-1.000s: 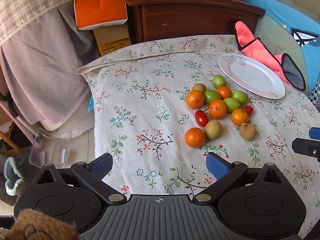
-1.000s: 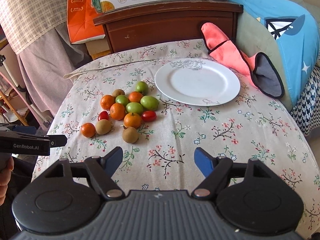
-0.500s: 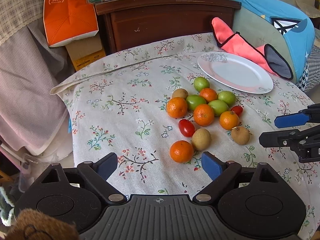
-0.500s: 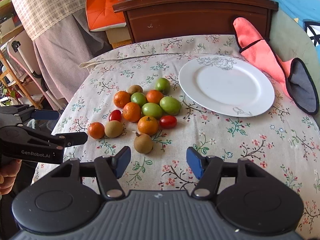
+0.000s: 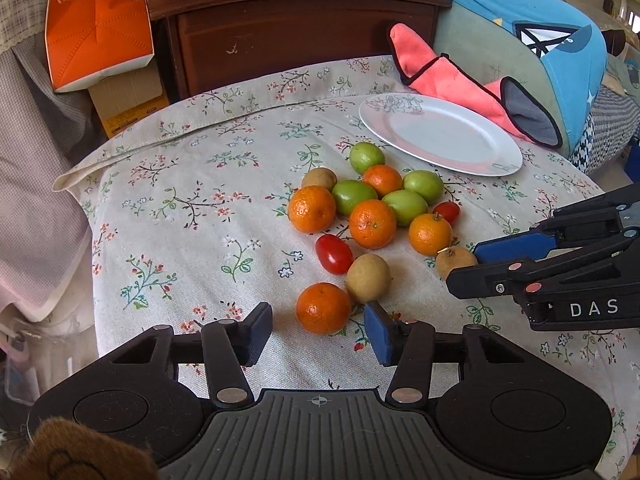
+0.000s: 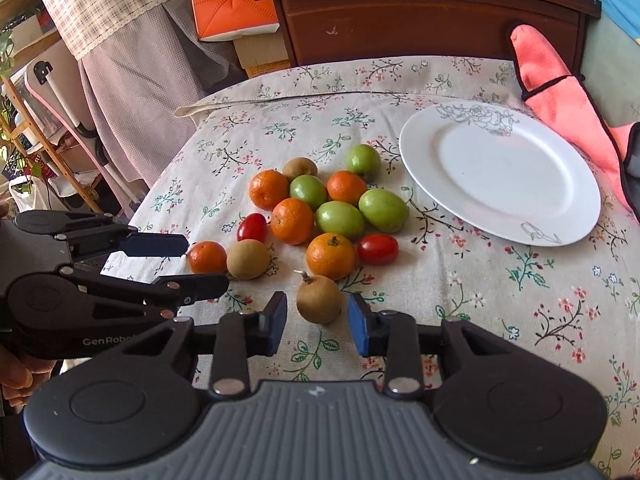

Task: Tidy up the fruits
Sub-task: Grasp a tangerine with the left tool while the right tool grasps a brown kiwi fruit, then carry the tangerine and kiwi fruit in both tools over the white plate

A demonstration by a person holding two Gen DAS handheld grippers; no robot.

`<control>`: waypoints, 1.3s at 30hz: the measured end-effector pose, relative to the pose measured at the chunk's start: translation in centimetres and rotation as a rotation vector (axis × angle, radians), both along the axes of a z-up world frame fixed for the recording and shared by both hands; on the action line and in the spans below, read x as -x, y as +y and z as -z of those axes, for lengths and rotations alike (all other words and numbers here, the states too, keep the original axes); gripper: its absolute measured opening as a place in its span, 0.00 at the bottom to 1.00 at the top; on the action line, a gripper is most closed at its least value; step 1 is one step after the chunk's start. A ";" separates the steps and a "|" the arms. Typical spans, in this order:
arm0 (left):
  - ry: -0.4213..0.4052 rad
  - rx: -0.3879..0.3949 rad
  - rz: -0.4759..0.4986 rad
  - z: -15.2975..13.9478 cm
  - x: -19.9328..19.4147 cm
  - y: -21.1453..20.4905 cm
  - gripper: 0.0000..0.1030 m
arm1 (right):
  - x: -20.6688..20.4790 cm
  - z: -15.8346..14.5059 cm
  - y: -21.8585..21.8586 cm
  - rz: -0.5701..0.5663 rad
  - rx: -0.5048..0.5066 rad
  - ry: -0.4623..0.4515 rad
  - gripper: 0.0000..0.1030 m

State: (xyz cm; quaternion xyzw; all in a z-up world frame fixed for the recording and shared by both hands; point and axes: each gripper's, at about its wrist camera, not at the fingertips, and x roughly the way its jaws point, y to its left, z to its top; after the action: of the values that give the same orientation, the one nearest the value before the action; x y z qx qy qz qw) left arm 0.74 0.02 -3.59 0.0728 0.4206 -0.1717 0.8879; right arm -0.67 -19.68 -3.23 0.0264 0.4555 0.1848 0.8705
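A heap of oranges, green fruits, brown fruits and red tomatoes lies on the floral tablecloth (image 5: pixel 180 208), left of an empty white plate (image 6: pixel 500 172). My left gripper (image 5: pixel 318 334) is open around the nearest orange (image 5: pixel 323 307), which sits between its fingertips without touching them. My right gripper (image 6: pixel 317 322) is open around a brown fruit with a stem (image 6: pixel 319 298), which also shows in the left wrist view (image 5: pixel 454 261). Each gripper shows in the other's view: the right gripper (image 5: pixel 468 264) and the left gripper (image 6: pixel 204 260).
A pink cloth (image 5: pixel 448 76) and a blue cushion (image 5: pixel 560 40) lie behind the plate (image 5: pixel 440 138). A brown wooden cabinet (image 6: pixel 432 16) and an orange box (image 5: pixel 96 20) stand past the table's far edge. The table drops off at the left.
Both grippers moved forward and down to the near fruits. The left now brackets the nearest orange, the right the stemmed brown fruit. Both pairs of jaws have narrowed.
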 end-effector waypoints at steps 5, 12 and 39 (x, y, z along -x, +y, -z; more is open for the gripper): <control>-0.001 -0.003 0.027 0.3 0.0 -0.7 0.40 | -0.2 0.3 0.4 -0.003 0.020 0.001 0.25; -0.011 0.000 0.032 0.3 0.2 -1.0 0.26 | -0.1 0.2 0.4 -0.004 0.001 0.000 0.25; -0.037 0.159 0.035 -3.5 -4.7 -5.7 0.26 | -2.5 -3.2 -4.9 0.159 -0.047 -0.067 0.25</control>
State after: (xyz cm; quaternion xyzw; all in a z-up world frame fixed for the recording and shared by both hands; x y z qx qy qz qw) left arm 5.48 -5.67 -0.11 0.0124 0.3877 -0.2186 0.8954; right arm 1.86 -24.53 -0.07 0.0767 0.4180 0.1265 0.8963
